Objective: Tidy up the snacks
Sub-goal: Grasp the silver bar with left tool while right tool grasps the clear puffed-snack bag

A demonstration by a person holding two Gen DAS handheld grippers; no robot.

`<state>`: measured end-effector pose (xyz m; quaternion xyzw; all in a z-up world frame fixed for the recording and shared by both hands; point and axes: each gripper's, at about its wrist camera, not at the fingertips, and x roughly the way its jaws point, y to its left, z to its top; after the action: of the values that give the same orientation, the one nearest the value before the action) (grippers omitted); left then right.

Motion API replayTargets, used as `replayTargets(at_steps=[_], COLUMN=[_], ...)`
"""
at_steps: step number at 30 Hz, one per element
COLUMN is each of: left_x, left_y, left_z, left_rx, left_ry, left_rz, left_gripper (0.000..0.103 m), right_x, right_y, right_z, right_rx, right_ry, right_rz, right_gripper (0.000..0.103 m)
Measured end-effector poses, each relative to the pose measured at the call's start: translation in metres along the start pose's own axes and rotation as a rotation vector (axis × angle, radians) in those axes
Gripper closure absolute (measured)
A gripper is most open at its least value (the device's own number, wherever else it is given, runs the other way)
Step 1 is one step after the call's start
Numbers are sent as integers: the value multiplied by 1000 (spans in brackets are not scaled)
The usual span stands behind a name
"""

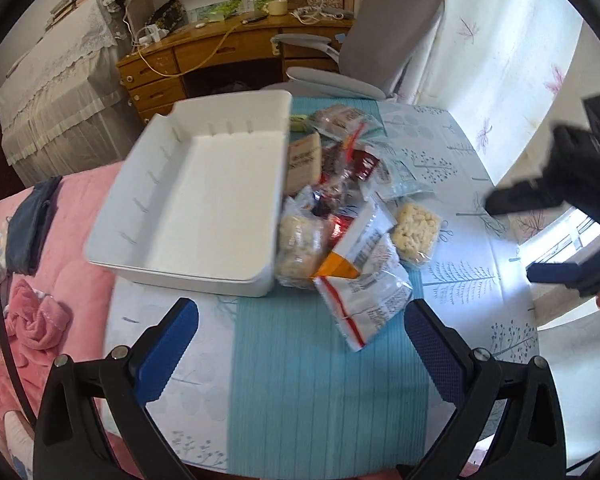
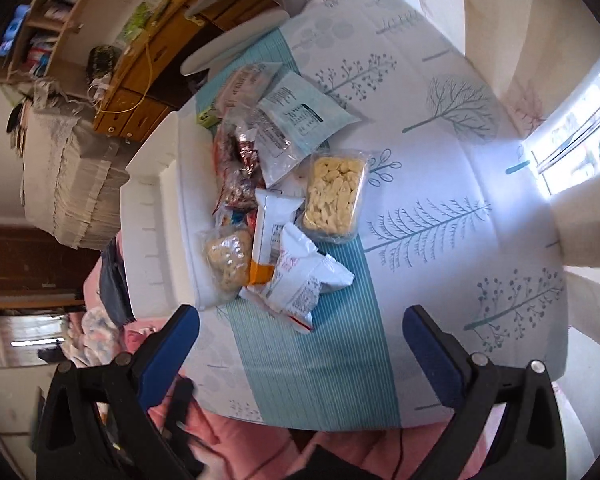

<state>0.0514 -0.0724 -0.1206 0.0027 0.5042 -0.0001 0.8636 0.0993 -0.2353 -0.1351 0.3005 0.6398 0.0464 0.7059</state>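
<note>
Both the left gripper and the right gripper hang over the desk with fingers apart, holding nothing. The snacks lie heaped just beside the empty white tray. I'd take the loose white packet at the near edge first, pinching its crimped end so the pile doesn't slide.

White plastic tray, plain inside. Pale tablecloth printed with grey-blue trees, crossed by a teal striped band. Blue pads on black grippers, left and right. Clear packet of pale yellow puffs; white wrapper with red edging and grey print; orange-cornered white pouch; light blue packet. Pink bedding, dark blue cloth on it.
</note>
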Motion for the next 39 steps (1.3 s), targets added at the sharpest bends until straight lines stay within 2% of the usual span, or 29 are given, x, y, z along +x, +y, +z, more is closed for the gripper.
replayTargets(at_steps=[7,14,20,24,28,30,37,39], left_x=[54,98,126,137,148,158,173,173], left_y=[-32,-57,-65,-70,-79,-83,-81,-82], left_z=[2,10,14,16,23,24,24,23], left_rx=[-16,51,83,108,148,169,180,192], left_ry=[63,130,174,174,169,190,219,214], left_rz=[9,49,81,51,36,66,34,37], left_gripper=[1,1,1,0,0,1,13,23], right_x=[51,91,117,127,134,142,165,172], right_y=[-10,-11,-5,3,11,15,27,33], right_z=[54,90,104,110,112,115,115,113], right_rx=[-8,-70,-141,-205,-242,-252,-292,-315], right_ry=[130,195,233,240,257,270,273,268], right_rz=[-49,-141,-223,-282,-301,-309,-353,-374], right_gripper=[1,4,9,17,21,25,30,31])
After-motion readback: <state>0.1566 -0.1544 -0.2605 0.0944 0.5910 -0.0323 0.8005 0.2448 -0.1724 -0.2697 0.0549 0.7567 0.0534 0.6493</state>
